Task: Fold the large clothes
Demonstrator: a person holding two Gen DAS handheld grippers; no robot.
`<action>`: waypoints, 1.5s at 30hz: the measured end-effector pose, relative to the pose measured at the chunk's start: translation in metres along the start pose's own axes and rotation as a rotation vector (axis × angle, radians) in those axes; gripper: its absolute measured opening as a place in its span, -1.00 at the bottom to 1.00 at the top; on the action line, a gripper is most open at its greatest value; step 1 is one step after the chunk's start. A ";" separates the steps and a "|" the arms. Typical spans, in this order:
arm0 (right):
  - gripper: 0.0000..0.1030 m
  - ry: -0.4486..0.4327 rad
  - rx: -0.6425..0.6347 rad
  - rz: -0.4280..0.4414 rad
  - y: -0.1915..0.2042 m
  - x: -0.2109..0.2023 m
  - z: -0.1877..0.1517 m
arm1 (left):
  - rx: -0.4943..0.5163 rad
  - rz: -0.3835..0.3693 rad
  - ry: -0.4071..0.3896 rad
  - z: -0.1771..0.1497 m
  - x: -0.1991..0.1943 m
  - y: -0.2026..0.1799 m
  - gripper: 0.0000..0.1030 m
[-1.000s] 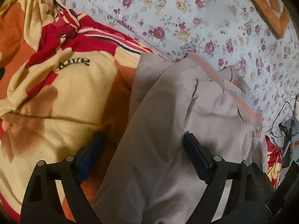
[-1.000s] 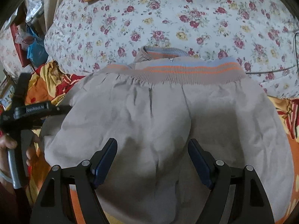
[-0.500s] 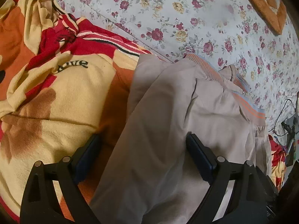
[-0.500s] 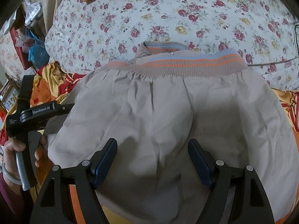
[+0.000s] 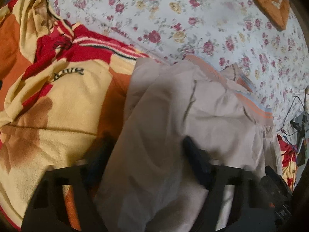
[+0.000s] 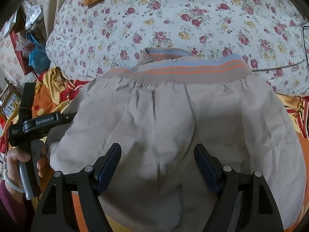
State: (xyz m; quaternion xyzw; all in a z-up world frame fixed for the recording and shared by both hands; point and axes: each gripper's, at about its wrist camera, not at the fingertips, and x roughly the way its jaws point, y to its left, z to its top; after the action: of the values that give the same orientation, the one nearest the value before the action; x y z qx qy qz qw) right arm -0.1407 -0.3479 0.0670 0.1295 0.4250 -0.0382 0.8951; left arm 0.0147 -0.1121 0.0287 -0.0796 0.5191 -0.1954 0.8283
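Note:
A beige jacket (image 6: 164, 127) with an orange and blue striped ribbed hem (image 6: 193, 69) lies folded on the bed; it also shows in the left wrist view (image 5: 173, 119). My right gripper (image 6: 157, 154) is open over the jacket's near part, empty. My left gripper (image 5: 144, 150) is open at the jacket's left edge, one finger over the blanket, the other over the fabric. Its body (image 6: 36, 123) and the hand holding it show at the left of the right wrist view.
A yellow, orange and red blanket (image 5: 58, 96) lies under and left of the jacket. A floral quilt (image 6: 173, 19) covers the far side. A black cable (image 5: 293, 108) runs at the right. Bags and clutter (image 6: 32, 44) sit at the far left.
The left gripper has shifted slightly and its view is now blurred by motion. The jacket's left edge sits a little more bunched. The right gripper has stayed open and still.

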 end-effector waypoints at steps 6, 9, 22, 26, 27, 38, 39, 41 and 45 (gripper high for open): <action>0.54 -0.010 -0.027 0.003 0.005 0.000 0.001 | 0.013 -0.023 0.011 0.000 -0.001 -0.001 -0.63; 0.54 -0.002 -0.018 0.011 0.004 0.001 0.002 | 0.003 -0.048 0.014 0.001 -0.001 0.003 -0.76; 0.54 0.003 0.062 0.014 -0.022 -0.012 0.004 | 0.152 -0.044 -0.077 -0.010 -0.051 -0.040 -0.93; 0.54 -0.028 0.108 -0.020 -0.035 -0.028 -0.001 | 0.118 -0.139 -0.069 -0.003 -0.076 -0.054 -0.94; 0.54 -0.032 0.127 -0.030 -0.042 -0.033 -0.004 | 0.116 -0.155 -0.070 -0.002 -0.080 -0.059 -0.94; 0.54 -0.084 0.399 -0.071 -0.133 -0.085 0.002 | 0.333 -0.290 -0.044 -0.010 -0.111 -0.219 -0.95; 0.54 -0.102 0.432 -0.068 -0.143 -0.093 0.002 | 0.359 -0.299 -0.033 -0.016 -0.105 -0.237 -0.95; 0.54 -0.128 0.487 -0.062 -0.160 -0.104 -0.001 | 0.395 -0.309 -0.010 -0.027 -0.091 -0.261 -0.95; 0.54 -0.166 0.589 -0.092 -0.194 -0.119 -0.008 | 0.412 -0.334 0.091 -0.057 -0.041 -0.300 -0.95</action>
State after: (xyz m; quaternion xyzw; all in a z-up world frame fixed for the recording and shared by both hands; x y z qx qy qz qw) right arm -0.2568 -0.5377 0.1156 0.3604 0.3264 -0.2107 0.8481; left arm -0.1244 -0.3642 0.1375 0.0150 0.4846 -0.4345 0.7590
